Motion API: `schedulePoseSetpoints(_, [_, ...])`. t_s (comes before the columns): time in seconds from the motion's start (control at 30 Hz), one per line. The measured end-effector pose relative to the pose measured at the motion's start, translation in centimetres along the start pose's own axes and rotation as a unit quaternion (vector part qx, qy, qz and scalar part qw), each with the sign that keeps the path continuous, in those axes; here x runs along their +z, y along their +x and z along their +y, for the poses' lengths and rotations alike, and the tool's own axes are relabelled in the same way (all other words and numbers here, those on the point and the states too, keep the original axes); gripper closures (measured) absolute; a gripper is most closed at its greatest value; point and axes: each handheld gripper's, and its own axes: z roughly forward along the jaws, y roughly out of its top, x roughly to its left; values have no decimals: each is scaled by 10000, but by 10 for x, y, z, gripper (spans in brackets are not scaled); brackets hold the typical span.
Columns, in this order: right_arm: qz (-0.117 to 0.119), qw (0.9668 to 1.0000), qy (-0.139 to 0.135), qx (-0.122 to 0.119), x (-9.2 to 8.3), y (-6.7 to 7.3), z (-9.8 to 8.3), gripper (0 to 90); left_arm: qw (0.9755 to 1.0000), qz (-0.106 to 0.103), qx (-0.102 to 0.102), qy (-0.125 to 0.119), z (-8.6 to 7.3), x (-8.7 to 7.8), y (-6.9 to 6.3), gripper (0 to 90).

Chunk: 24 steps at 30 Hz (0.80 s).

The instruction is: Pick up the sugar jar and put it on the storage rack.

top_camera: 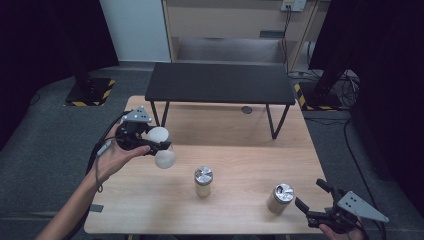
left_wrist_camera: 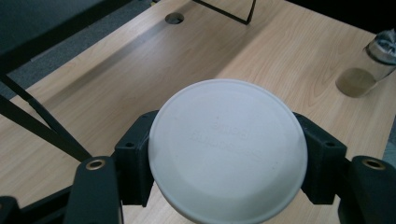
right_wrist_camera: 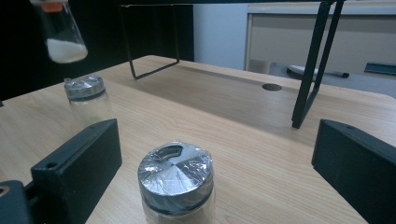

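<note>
While the left gripper (top_camera: 156,146) hangs above the wooden table (top_camera: 235,132), its jaws are clamped on a white-based container (left_wrist_camera: 228,149), one jaw on either side of the round base, which faces that gripper's camera. From the right gripper's view the same container (right_wrist_camera: 60,30) looks clear with white powder inside, though it is blurred there. Jaws spread wide, the right gripper (top_camera: 312,200) holds nothing; a foil-topped jar (right_wrist_camera: 176,184) stands between them, untouched. Beyond its left jaw stands a second jar (right_wrist_camera: 86,98).
</note>
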Motion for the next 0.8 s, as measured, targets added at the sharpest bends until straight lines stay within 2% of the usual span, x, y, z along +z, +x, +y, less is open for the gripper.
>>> schedulePoseSetpoints(0.07, [-1,10000,-4,-1,0,0,0,23,10000,1,6,-8,4,-1,0,325])
schedulePoseSetpoints(0.17, [-2,10000,1,7,0,0,0,24,9999,39,73,59,23,-6,0,326])
schedulePoseSetpoints(0.27, [-5,10000,10,1,0,0,0,26,9999,54,76,78,33,-9,0,325])
schedulePoseSetpoints(0.3, [1,10000,7,8,0,0,0,26,9999,55,83,106,42,-10,1,326])
schedulePoseSetpoints(0.6, [14,10000,2,18,0,-1,0,27,10000,85,-38,25,69,-15,10,326])
schedulePoseSetpoints(0.8, [30,10000,-5,33,0,-2,-1,28,10000,54,-38,-21,88,-16,15,326])
